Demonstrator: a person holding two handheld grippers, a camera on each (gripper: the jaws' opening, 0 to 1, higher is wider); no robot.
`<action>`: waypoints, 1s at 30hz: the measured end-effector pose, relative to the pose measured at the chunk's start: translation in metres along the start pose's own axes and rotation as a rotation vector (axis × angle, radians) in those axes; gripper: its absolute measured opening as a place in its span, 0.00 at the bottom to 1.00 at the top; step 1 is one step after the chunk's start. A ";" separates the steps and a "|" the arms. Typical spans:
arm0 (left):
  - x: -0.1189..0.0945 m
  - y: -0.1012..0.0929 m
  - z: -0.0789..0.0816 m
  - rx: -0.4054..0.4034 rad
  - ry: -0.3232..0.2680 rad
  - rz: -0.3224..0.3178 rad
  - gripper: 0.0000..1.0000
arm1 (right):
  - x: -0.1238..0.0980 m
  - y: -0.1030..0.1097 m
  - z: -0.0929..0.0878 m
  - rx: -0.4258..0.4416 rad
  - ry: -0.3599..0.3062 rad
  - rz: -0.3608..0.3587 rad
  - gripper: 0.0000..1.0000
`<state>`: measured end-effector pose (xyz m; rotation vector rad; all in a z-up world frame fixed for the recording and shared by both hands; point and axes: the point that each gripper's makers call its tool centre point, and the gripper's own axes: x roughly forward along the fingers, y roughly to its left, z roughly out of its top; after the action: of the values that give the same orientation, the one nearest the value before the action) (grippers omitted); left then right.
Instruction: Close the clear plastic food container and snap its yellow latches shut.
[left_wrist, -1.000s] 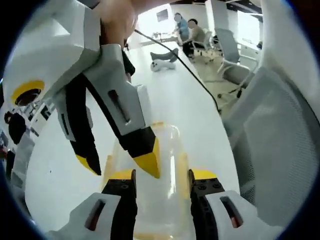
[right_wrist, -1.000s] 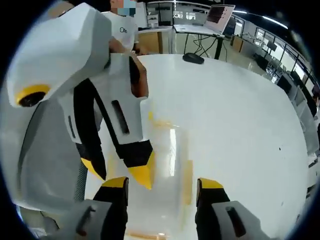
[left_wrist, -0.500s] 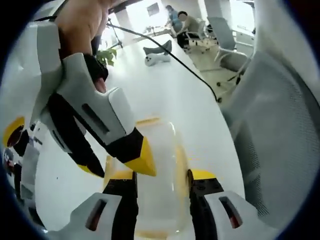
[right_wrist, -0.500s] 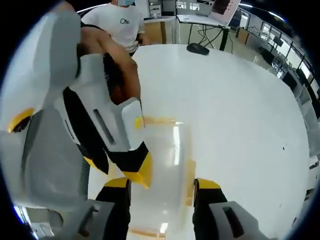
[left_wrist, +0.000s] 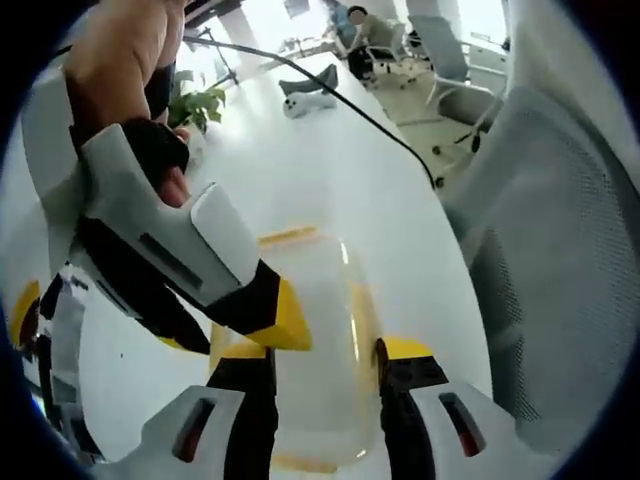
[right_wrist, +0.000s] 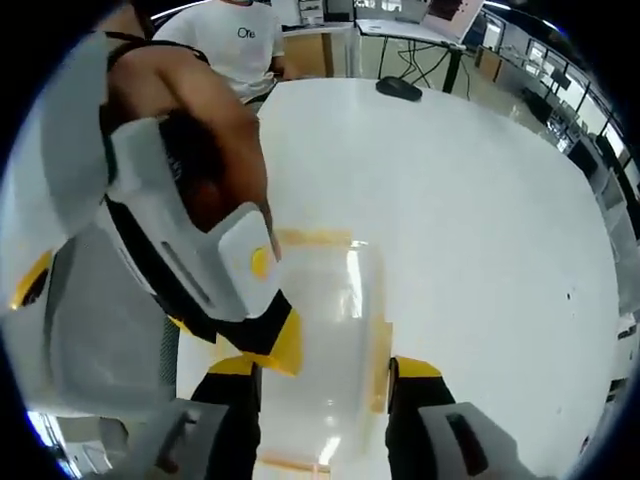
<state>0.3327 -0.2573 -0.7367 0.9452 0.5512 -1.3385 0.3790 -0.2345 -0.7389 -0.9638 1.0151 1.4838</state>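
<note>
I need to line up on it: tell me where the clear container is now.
In both views the clear container lies on the white table, ahead between each hand-held gripper's own jaws, with the other gripper's yellow tip over its left side.

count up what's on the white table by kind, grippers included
clear plastic food container: 1
grippers, the left gripper and the right gripper: 2
black cable: 1
dark flat item at the far table edge: 1
white and grey item at the far end: 1
total: 6
</note>
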 end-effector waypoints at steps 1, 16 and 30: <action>0.000 0.000 0.000 -0.001 0.004 0.003 0.37 | 0.000 0.000 0.000 -0.003 0.000 0.002 0.48; 0.002 0.000 -0.001 -0.001 0.049 0.031 0.35 | 0.002 0.003 -0.001 -0.001 -0.002 0.019 0.50; 0.009 0.003 -0.001 -0.002 0.096 0.026 0.30 | 0.009 0.004 -0.005 0.050 0.028 0.101 0.53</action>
<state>0.3374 -0.2616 -0.7438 1.0157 0.6113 -1.2739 0.3738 -0.2368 -0.7482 -0.9113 1.1305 1.5235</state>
